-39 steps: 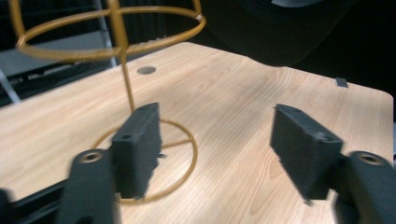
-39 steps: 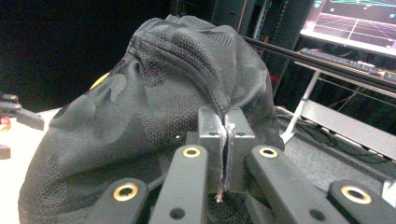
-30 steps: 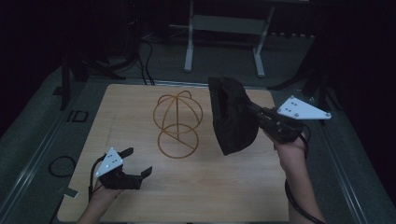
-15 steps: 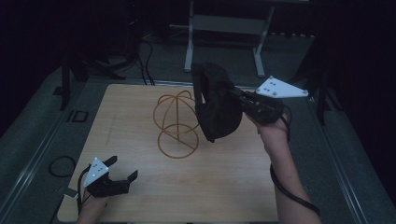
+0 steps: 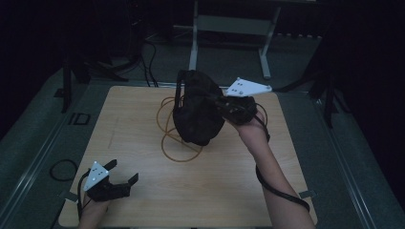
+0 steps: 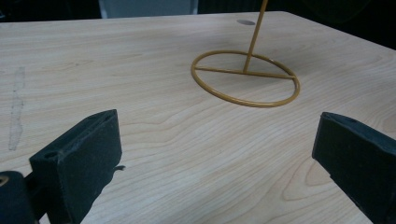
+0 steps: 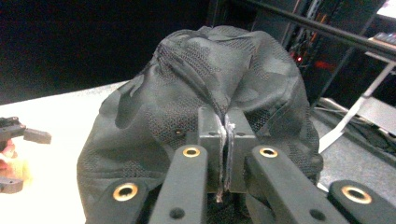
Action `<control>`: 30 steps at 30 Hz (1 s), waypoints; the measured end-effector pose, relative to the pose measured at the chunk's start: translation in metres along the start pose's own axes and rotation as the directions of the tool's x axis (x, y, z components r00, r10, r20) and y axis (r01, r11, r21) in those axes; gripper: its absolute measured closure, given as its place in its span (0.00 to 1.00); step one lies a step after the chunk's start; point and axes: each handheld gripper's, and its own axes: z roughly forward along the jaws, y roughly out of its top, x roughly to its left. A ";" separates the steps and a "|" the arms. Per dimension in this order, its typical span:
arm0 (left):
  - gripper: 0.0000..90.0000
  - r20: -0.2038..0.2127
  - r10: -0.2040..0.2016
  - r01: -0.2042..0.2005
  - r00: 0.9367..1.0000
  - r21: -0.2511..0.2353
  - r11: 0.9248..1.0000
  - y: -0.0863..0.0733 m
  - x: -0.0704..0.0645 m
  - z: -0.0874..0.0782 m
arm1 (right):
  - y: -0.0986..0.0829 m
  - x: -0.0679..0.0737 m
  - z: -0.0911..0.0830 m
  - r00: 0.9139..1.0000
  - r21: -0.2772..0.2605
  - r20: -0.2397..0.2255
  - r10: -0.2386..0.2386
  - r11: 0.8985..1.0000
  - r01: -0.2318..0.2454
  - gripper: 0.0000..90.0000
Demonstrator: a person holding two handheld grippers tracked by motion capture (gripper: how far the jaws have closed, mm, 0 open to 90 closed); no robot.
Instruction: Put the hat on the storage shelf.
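A black mesh cap (image 5: 197, 110) hangs in the air over the gold wire stand (image 5: 177, 143) in the middle of the wooden table (image 5: 143, 186). My right gripper (image 5: 225, 106) is shut on the cap's fabric (image 7: 205, 93), pinched between its jaws (image 7: 225, 140). The cap hides the stand's top in the high view. My left gripper (image 5: 125, 175) rests open near the table's front left corner, nothing between its fingers (image 6: 79, 158). In the left gripper view the stand's ring base (image 6: 245, 77) and upright rod lie ahead on the table.
A metal frame on legs (image 5: 229, 28) stands beyond the table's far edge. Cables (image 5: 62, 169) lie on the floor at the left. Dark floor surrounds the table. The left gripper (image 7: 18, 135) also appears far left in the right gripper view.
My right gripper has carried the cap leftward and over the wire stand. My left gripper has drawn back toward the front left corner and stayed open.
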 end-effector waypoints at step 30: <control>0.02 0.015 -0.002 0.003 1.000 -0.024 1.000 -0.002 0.001 -0.003 | -0.014 0.015 0.067 0.998 0.106 -0.062 0.028 0.994 -0.021 0.74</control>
